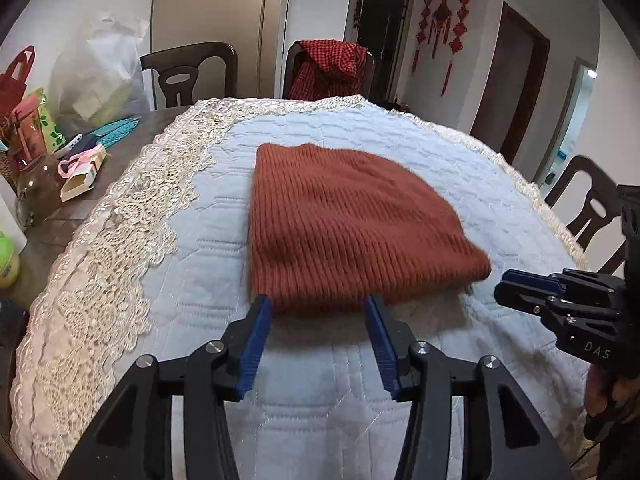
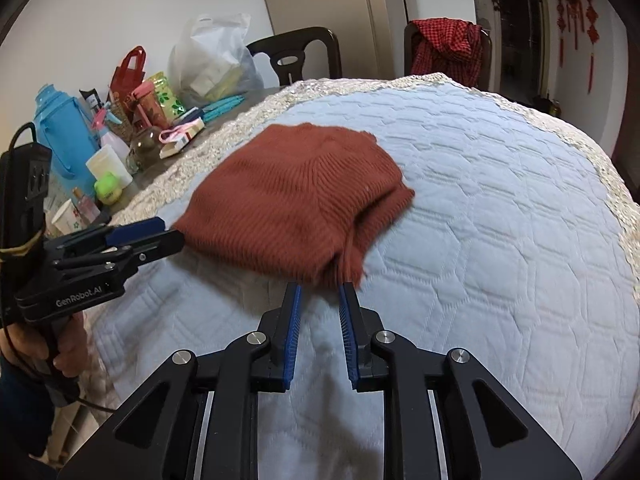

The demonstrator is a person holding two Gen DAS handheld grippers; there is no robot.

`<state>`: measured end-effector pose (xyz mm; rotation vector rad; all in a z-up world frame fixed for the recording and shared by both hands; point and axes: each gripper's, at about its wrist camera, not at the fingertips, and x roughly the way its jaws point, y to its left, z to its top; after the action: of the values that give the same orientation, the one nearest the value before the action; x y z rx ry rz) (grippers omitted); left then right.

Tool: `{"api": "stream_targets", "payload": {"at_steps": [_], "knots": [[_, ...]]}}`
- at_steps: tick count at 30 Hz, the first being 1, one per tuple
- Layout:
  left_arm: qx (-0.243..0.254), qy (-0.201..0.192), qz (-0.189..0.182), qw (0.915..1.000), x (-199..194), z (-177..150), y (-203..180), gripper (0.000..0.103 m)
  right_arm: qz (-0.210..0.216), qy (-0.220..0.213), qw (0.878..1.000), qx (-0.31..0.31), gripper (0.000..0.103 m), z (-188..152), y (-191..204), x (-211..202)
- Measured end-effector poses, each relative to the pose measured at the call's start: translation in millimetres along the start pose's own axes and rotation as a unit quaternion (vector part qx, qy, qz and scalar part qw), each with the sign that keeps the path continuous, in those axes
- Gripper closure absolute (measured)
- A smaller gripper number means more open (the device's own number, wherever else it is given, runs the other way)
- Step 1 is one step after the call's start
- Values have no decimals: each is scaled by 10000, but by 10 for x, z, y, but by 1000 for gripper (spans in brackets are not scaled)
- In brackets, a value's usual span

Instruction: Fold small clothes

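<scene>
A rust-red ribbed knit garment (image 1: 340, 220) lies folded flat on the pale blue quilted cover (image 1: 192, 304) of the table. My left gripper (image 1: 318, 303) stands open and wide at the garment's near edge, with its blue pads on either side of that edge and not pressing it. In the right wrist view the same garment (image 2: 296, 200) shows a loose corner hanging toward my right gripper (image 2: 320, 288). Its jaws stand a narrow gap apart just short of that corner, with nothing between them. Each gripper also shows in the other's view: the right gripper (image 1: 504, 286), the left gripper (image 2: 172, 232).
A lace border (image 1: 120, 240) rings the quilted cover. Bottles, a glass jar (image 1: 36, 188), bags and a blue flask (image 2: 64, 132) crowd the table's left side. Dark chairs (image 1: 188, 72) stand behind the table, one draped with a red checked cloth (image 1: 328, 64). Another chair (image 1: 592, 208) is at the right.
</scene>
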<state>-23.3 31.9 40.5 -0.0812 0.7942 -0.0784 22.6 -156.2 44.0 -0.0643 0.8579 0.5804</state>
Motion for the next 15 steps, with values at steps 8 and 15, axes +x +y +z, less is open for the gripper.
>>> {"api": "stream_targets", "payload": {"at_steps": [8,15], "knots": [[-19,279,216,9994,98,-145,46,49,-257,121,9996,-28,61,-166,6,33],[13,359,271,9990,151,-220,15,41,-434,275,9987,-55,60,-219,-20,148]]}}
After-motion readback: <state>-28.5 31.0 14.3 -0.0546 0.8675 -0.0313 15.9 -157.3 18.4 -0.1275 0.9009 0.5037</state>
